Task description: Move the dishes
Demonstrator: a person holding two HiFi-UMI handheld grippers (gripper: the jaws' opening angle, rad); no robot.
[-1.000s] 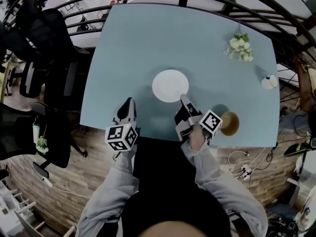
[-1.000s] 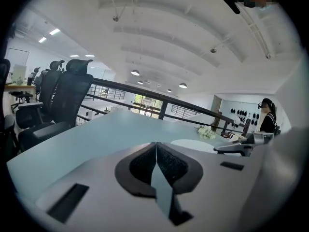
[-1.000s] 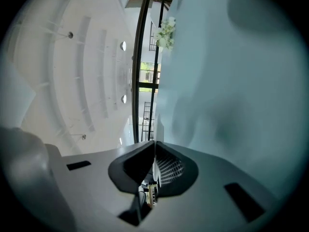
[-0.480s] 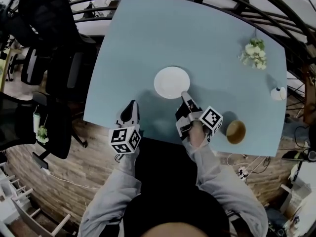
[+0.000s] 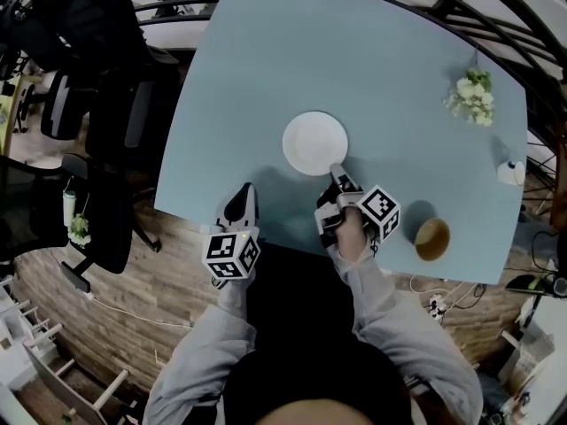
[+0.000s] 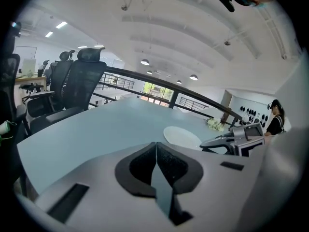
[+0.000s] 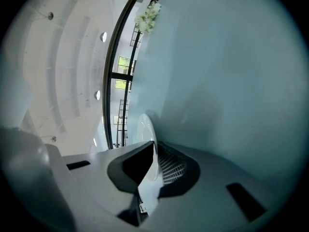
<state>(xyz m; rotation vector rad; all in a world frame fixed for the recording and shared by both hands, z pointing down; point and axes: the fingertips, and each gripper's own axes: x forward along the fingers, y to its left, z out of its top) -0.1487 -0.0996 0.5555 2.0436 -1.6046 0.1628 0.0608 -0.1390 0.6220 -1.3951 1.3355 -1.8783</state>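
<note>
R fingers (image 7: 171, 166): clamped on near rim of the white plate (image 7: 146, 128); rim runs straight into the slit betw. the pads.
R gripper (image 5: 337, 173): tip sits on plate's near edge, pointing fwd & slightly down; its marker cube (image 5: 379, 211) is just behind the fingers, toward the person.
Plate pos.: directly ahead of R fingers, over mid part of the light-blue table (image 5: 266, 69); can't tell if far side rests on the top or is lifted.
L fingers (image 6: 171, 164): together at the tips, nothing betw. them.
L gripper (image 5: 243, 193): above table's near edge, well left of R fingers, pointing fwd & slightly down; own cube (image 5: 232, 253) hangs off the edge behind it.
Plate vs L fingers: ahead & to the right, apart, no contact.
Bowl (image 5: 432, 238): brown, right of R fingers & nearer the person, close to table's near edge; apart from the R cube.
Small white pot (image 5: 511, 173): far right of R fingers, at table's right edge.
Flowers (image 5: 472, 96): white-green bunch, ahead & far right of R fingers, near the far right corner.
Office chairs (image 5: 124, 122): dark, left of L fingers, off the table.
Railing (image 6: 159, 81): dark, curved, beyond table's far edge.
</note>
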